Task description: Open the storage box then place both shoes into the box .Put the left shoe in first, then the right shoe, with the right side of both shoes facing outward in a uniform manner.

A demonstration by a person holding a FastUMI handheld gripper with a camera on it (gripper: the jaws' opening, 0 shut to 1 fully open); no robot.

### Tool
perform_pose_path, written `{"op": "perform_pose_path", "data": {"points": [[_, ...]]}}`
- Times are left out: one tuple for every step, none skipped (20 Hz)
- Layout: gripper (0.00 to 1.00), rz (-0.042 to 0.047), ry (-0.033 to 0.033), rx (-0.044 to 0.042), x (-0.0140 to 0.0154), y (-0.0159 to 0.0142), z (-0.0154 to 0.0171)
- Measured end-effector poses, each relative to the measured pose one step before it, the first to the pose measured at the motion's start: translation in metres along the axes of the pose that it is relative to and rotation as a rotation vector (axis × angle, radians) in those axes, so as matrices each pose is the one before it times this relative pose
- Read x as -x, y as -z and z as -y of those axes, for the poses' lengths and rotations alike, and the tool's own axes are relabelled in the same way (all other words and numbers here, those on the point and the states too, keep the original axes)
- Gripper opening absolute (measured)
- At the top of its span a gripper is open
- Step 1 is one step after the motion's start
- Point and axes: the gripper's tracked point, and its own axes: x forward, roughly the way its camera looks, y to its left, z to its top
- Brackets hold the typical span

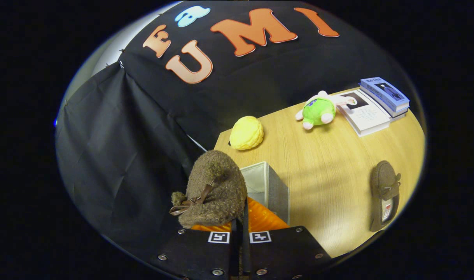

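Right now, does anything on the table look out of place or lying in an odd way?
Little stands out. The tool is shut on one brown shoe, held above the open gray box. The other shoe lies apart on the table. The green plush toy lies tipped over, partly on the books.

A: Held shoe [215, 186]?
B: Fuzzy brown, darker brown bow, orange ribbed sole. Tool [239, 227] fingers pinched tight on it; black-and-white square markers on the tool body.
A: Other shoe [384, 194]?
B: Same brown, brown bow, dark lining with a white and red tag.
A: Box [268, 188]?
B: Grey outside, off-white inside.
A: Worktop [330, 167]?
B: Light wood grain, pale yellowish.
A: Toys?
B: Bun [246, 133] is yellow with a criss-cross pattern. Plush [318, 111] is bright green, white limbs, pinkish feet, bit of purple.
A: Books [376, 105]?
B: Lower one white with a black picture and grey text lines; top ones blue-lilac with a dark figure.
A: Wall?
B: Black cloth [116, 144], creased.
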Motion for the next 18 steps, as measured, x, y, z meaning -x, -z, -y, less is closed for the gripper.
{"op": "perform_pose_path", "data": {"points": [[0.04,-0.01264,0.00561,0.00427,-0.00887,0.00254,-0.00449],[0.04,-0.02026,0.01030,0.00002,-0.00530,0.01580,-0.00585],[0.04,-0.01927,0.01006,-0.00324,-0.00758,0.00481,-0.00213],[0.04,-0.01873,0.00638,0.00113,-0.01465,-0.00866,-0.00120],[0.04,-0.01400,0.00869,0.00160,-0.00981,0.00349,-0.00262],[0.04,-0.01366,0.00773,0.00869,-0.01041,0.00337,-0.00302],[0.04,-0.01061,0.01297,0.00513,-0.00767,0.00391,-0.00181],[0.04,-0.01468,0.00956,0.00842,-0.00729,0.00508,-0.00198],[0.04,-0.01675,0.00534,0.00055,-0.00765,0.00470,-0.00234],[0.05,-0.02030,-0.00069,-0.00048,-0.00743,0.00474,-0.00295],[0.05,-0.01786,0.00277,-0.00917,-0.00927,0.00564,0.00063],[0.05,-0.01593,0.00193,-0.01599,-0.00523,0.00558,-0.00115],[0.05,-0.01268,0.00750,-0.01814,-0.00597,0.00406,-0.00102],[0.07,-0.01685,0.01092,-0.01225,-0.00481,0.00509,0.00054],[0.07,-0.02421,0.01043,-0.01566,-0.00439,0.00548,0.00014],[0.09,-0.03164,0.00089,-0.01063,-0.00244,0.00700,-0.00239],[0.10,-0.02023,-0.00549,-0.00464,-0.00373,0.00416,-0.00203],[0.11,-0.01121,-0.00579,-0.01145,-0.00137,0.00195,0.00071]]}}
